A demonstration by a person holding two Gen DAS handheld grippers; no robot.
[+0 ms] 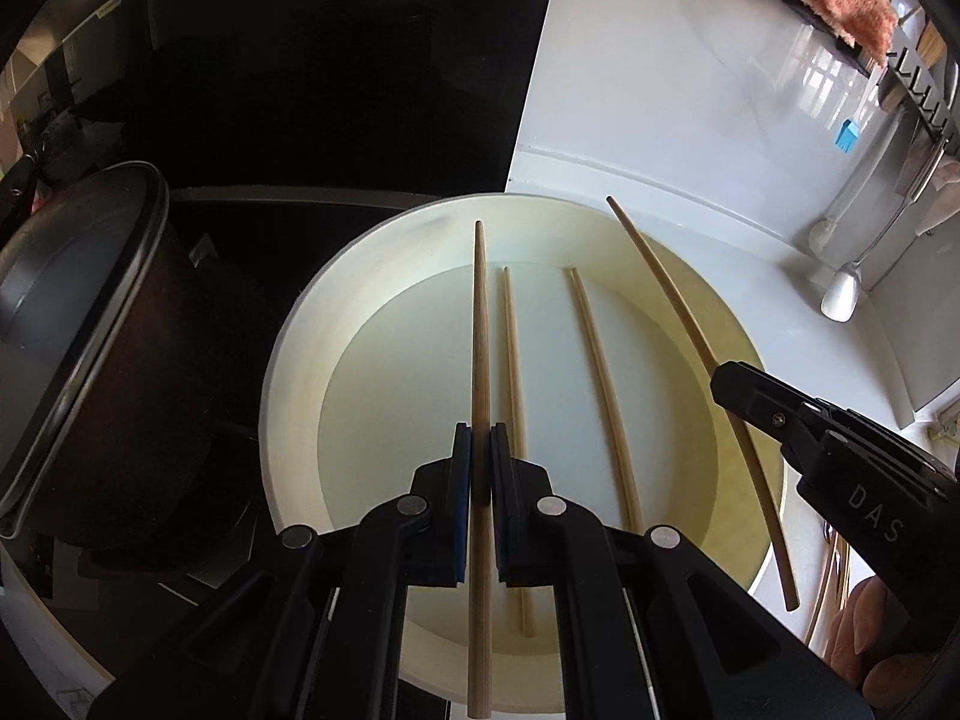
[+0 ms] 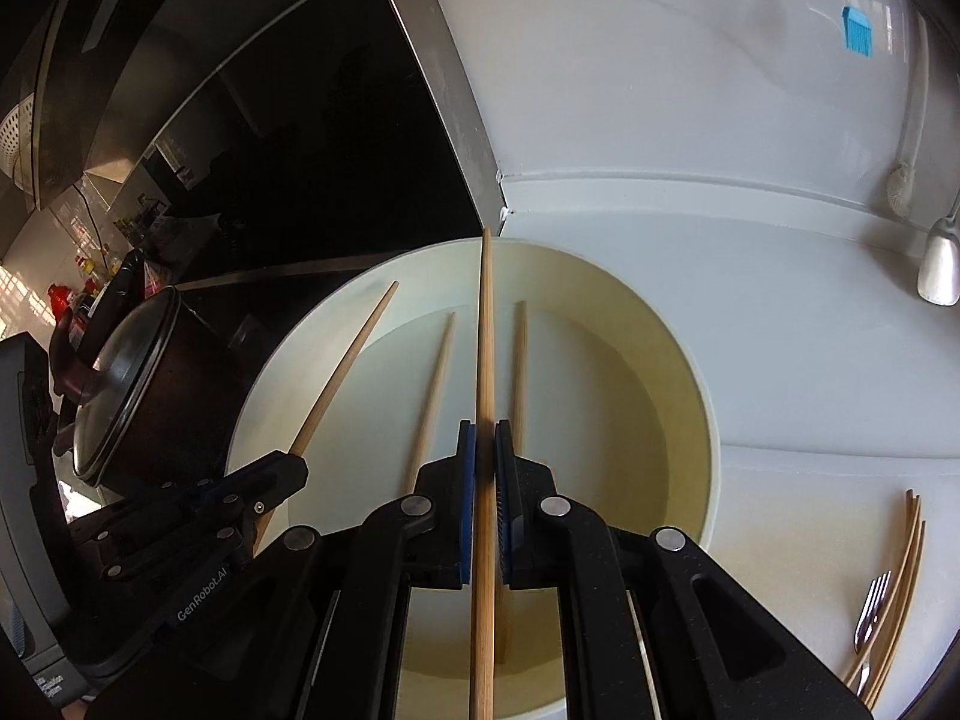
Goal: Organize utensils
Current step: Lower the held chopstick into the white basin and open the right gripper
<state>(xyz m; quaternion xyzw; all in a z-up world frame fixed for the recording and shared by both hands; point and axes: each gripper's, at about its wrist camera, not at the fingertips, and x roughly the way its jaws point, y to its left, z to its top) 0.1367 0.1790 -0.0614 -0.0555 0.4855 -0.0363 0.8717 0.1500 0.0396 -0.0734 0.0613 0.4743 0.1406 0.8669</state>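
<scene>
**Desk:** Both grippers — what do they have hold of?

**Photographer:** Each is clamped tight on one wooden chopstick. The left gripper (image 1: 480, 456) pinches its chopstick (image 1: 480, 312) between blue-edged pads, the stick running straight out ahead between the fingers and also back beneath them. The right gripper (image 2: 485, 450) does the same with a second chopstick (image 2: 485, 324), its tip reaching past the far rim of the bowl.

**Desk:** Where do the sticks sit relative to the bowl?

**Photographer:** Both are held above a wide cream bowl (image 1: 300, 324) on a white counter (image 1: 648, 120). Two more chopsticks (image 1: 600, 372) lie loose on the bowl's floor, between the two held sticks as the left camera sees them.

**Desk:** Anything else on that counter?

**Photographer:** Beside the bowl, on the right gripper's side, a bundle of chopsticks (image 2: 900, 576) lies with a metal fork (image 2: 870, 612). A dark lidded pot (image 2: 138, 378) stands on the black hob at the bowl's other side. A blue silicone brush (image 2: 858, 30) and a metal spoon (image 2: 939, 276) hang at the wall.
</scene>
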